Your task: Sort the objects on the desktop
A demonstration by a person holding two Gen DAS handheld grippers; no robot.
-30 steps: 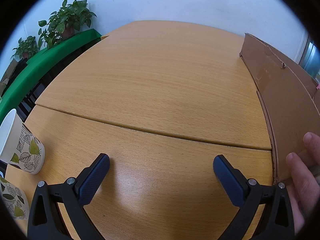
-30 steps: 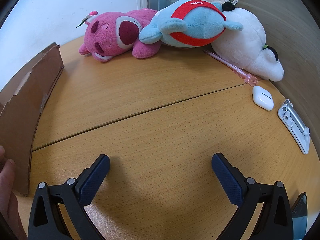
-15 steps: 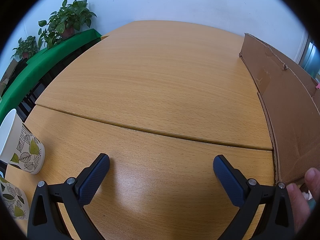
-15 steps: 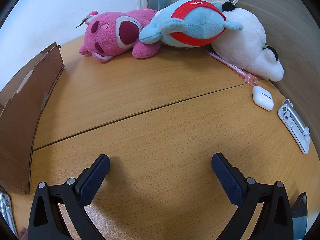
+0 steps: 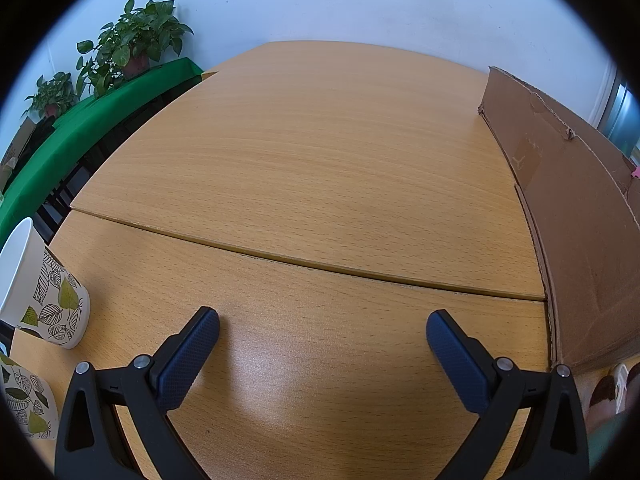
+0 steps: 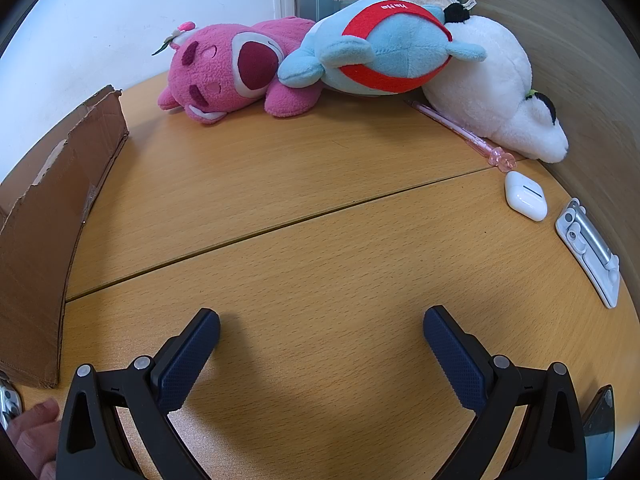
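Left gripper [image 5: 322, 330]: jaws spread wide, nothing between them, low over bare wooden table [image 5: 320, 168]. Off to its left, two leaf-printed paper cups [image 5: 44, 296], just beside each other, close to the left finger but not touching it. Off to its right, an upright cardboard sheet [image 5: 576, 232] standing edge-on as a wall. A second ago, bare fingers gripped the near corner of that sheet; half a second ago only the tips showed; now gone from the card, with just a hand [image 5: 604, 400] blurred low at the right edge beyond the right finger. Sheet itself unmoved through all of it.

Right gripper [image 6: 322, 328]: likewise spread, empty, over open tabletop. To its left, the same cardboard sheet [image 6: 52, 216]; below its near corner, a fingertip at the bottom left edge, clear of the card. Well ahead, a pile of soft toys: pink plush [image 6: 232, 68], blue plush with red band [image 6: 384, 48], white plush [image 6: 496, 92]. Ahead and right, nearer: a pink pen [image 6: 460, 130] touching the white plush, a white earbud case [image 6: 525, 196], a white and silver folding stand [image 6: 588, 248].

Likely meaning: divider placed and released, sorting proper not yet begun. Neither gripper moved across the second. Nearest likely pick for the right gripper judged to be the earbud case.
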